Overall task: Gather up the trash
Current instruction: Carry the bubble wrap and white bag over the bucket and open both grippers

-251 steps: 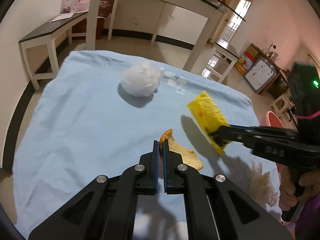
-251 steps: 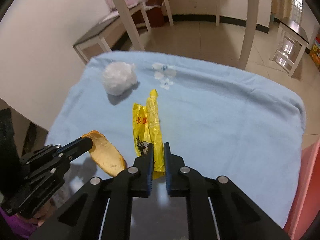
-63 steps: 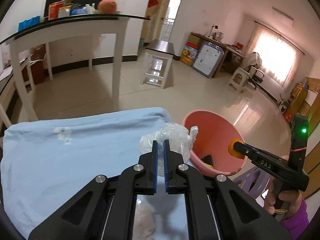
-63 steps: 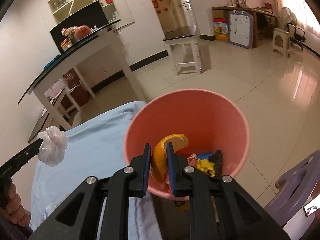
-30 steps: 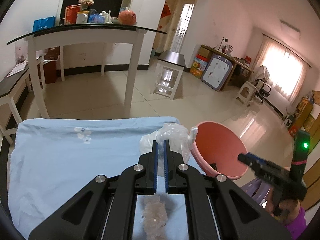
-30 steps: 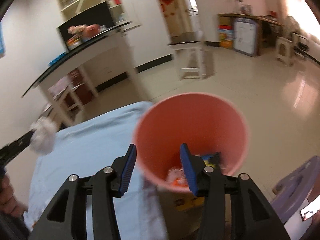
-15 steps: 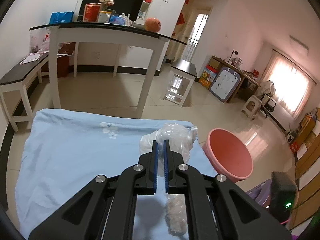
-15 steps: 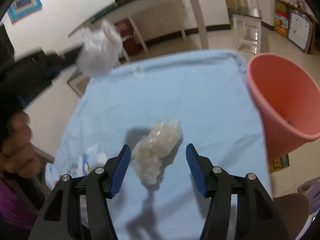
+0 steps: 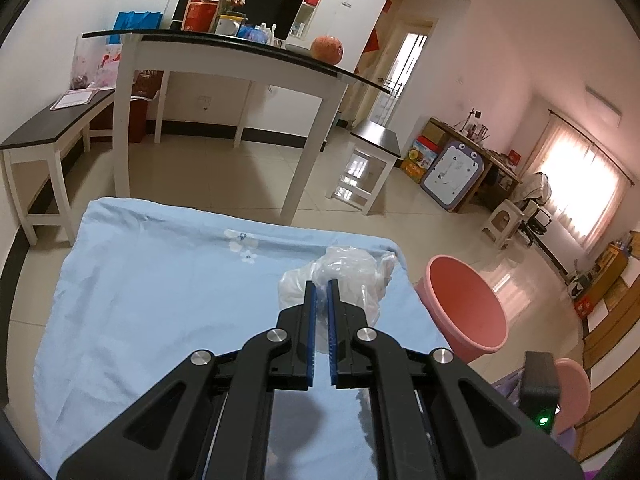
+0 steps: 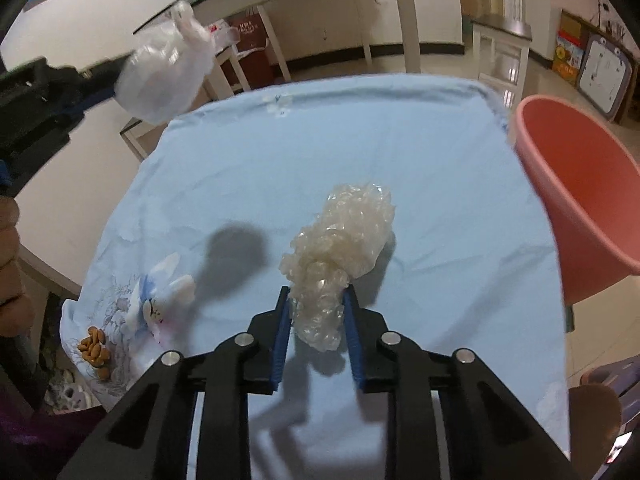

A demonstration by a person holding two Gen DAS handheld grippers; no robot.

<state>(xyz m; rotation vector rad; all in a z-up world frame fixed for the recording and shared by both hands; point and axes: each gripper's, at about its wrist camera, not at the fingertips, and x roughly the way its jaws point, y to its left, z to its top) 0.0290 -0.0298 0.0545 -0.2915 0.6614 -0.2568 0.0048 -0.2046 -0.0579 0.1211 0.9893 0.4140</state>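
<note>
My left gripper (image 9: 321,286) is shut on a crumpled clear plastic bag (image 9: 344,276) and holds it in the air above the blue cloth; the bag also shows in the right wrist view (image 10: 162,76). My right gripper (image 10: 318,302) is open, its fingers on either side of the near end of a wad of clear bubble wrap (image 10: 340,236) that lies on the blue cloth (image 10: 240,160). A pink bin (image 10: 580,184) stands at the cloth's right edge; it also shows in the left wrist view (image 9: 466,312).
A white crumpled scrap (image 10: 164,292) and a small heap of nuts (image 10: 94,348) lie at the cloth's left edge. A white table with a dark top (image 9: 240,60), a bench (image 9: 44,132) and a small stand (image 9: 368,168) stand beyond the cloth.
My right gripper let an orange peel go into the pink bin, swung back over the cloth and came down around the bubble wrap. My left gripper keeps holding the plastic bag.
</note>
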